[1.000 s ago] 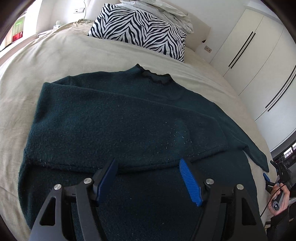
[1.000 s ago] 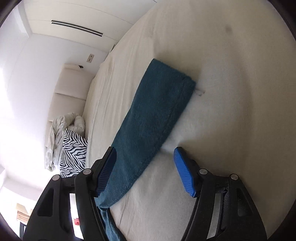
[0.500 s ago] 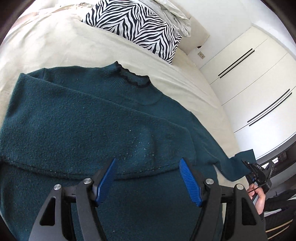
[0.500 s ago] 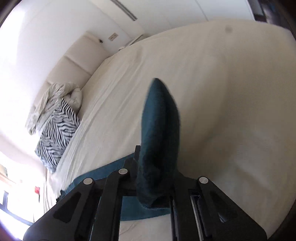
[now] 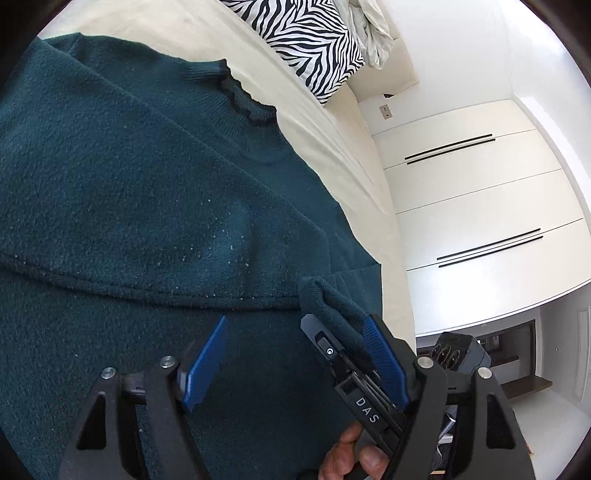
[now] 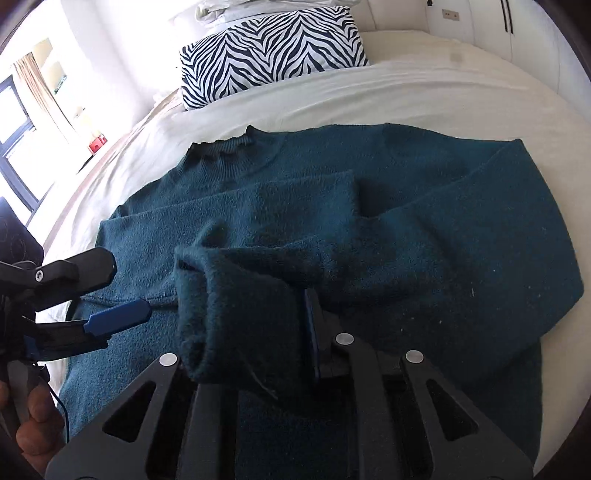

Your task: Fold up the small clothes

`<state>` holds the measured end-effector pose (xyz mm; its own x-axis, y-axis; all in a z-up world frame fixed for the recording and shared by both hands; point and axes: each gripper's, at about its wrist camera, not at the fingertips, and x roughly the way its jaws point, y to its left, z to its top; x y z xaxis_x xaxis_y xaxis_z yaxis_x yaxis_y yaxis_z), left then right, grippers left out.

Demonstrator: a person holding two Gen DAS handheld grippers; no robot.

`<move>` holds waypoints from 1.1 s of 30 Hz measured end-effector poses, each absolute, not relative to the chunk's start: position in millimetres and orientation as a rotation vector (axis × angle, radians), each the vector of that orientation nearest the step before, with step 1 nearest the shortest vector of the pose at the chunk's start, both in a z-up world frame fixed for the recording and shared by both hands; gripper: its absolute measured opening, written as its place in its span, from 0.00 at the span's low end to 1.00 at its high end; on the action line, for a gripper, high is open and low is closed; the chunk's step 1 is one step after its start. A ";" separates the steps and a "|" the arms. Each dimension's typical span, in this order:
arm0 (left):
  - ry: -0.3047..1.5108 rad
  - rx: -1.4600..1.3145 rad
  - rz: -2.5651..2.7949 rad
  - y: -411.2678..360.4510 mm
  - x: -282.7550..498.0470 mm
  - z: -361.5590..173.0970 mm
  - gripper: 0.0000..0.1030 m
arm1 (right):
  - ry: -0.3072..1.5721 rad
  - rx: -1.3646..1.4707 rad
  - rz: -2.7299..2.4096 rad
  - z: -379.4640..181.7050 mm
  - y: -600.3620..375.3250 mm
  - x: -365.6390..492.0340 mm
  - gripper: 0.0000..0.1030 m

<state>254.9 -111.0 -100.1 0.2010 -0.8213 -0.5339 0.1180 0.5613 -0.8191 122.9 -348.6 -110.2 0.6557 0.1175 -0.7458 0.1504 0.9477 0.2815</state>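
A dark teal knit sweater (image 5: pixel 147 192) lies flat on the bed with its collar (image 5: pixel 243 96) toward the pillow. One sleeve is folded across the chest. My left gripper (image 5: pixel 291 354) is open and empty just above the sweater's lower body. My right gripper (image 6: pixel 251 332) is shut on the cuff of the other sleeve (image 6: pixel 236 306) and holds it over the body. In the left wrist view the right gripper (image 5: pixel 340 332) is close beside my right finger, with the cuff (image 5: pixel 325 299) in it. The left gripper also shows in the right wrist view (image 6: pixel 110 295).
The sweater lies on a cream bed sheet (image 6: pixel 443 96). A zebra-striped pillow (image 6: pixel 273 48) lies at the head of the bed, with crumpled white bedding (image 5: pixel 373 33) behind it. White wardrobe doors (image 5: pixel 480 206) stand past the bed's right edge.
My right gripper closed on the sleeve cuff, lifted it off the sheet and carried it over the sweater's body. My left gripper shifted right and stayed open.
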 end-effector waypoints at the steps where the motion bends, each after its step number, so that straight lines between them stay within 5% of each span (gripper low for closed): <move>1: 1.205 -0.731 -0.750 -114.8 256.3 -101.3 0.82 | 0.851 0.347 -0.010 -108.3 -348.8 118.1 0.21; 4: 1.259 -0.736 -0.751 -131.5 258.5 -110.3 0.86 | 0.823 0.411 0.012 -107.6 -358.6 97.0 0.60; 5: 1.273 -0.738 -0.760 -138.0 258.5 -113.1 0.86 | 0.800 0.417 0.011 -109.0 -361.2 81.2 0.64; 8: 1.263 -0.667 -0.755 -155.6 256.5 -112.8 0.84 | 0.816 0.424 -0.002 -113.7 -365.7 67.1 0.64; 10: 1.267 -0.669 -0.749 -162.1 256.3 -112.7 0.72 | 0.808 0.488 0.016 -114.3 -375.4 51.2 0.64; 12: 1.303 -0.692 -0.750 -167.3 260.1 -116.6 0.37 | 0.801 0.538 0.032 -113.6 -381.5 40.0 0.64; 15: 1.317 -0.644 -0.727 -172.4 262.8 -115.3 0.13 | 0.796 0.585 0.040 -117.5 -392.1 24.7 0.64; 26: 0.994 -0.316 -0.777 -142.5 271.1 -8.3 0.09 | 0.760 0.813 0.062 -142.2 -432.4 7.7 0.64; 33: 1.031 -0.332 -0.614 -81.5 321.8 -43.9 0.09 | 0.734 0.948 0.075 -139.7 -448.6 8.2 0.64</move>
